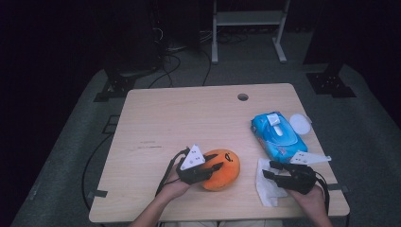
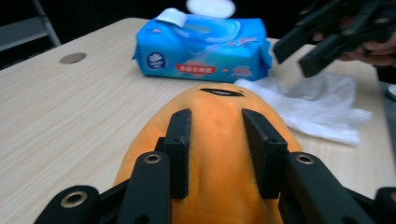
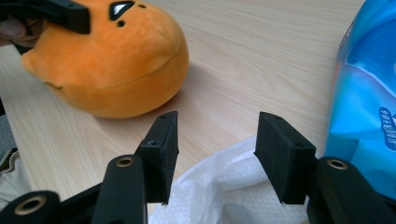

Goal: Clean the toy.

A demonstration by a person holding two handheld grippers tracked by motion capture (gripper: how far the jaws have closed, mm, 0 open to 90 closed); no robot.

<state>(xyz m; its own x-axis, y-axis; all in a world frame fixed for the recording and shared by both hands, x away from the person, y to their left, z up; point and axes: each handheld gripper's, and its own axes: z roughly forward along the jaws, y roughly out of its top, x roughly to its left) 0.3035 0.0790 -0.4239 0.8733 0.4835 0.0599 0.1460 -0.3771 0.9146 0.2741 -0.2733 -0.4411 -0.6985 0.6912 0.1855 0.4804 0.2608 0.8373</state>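
Here the blue wipes pack (image 1: 277, 135) bears printing too small to read. The left gripper (image 1: 213, 167), held level, pinches the orange plush (image 1: 224, 169) near the table's (image 1: 179, 118) front edge; the right gripper (image 1: 270, 170) hovers with jaws parted above the white wipe (image 1: 266, 188).

Both forearms come in from the near edge. Left tongs (image 1: 215, 166) are clamped down, jaws pinching inward, pointing toward the right tongs with the hand (image 1: 174, 188) wrapped under the body. Right tongs (image 1: 268, 170) point back at them, jaws spread apart with nothing pressed between the pads, hand (image 1: 309, 196) gripping from behind.
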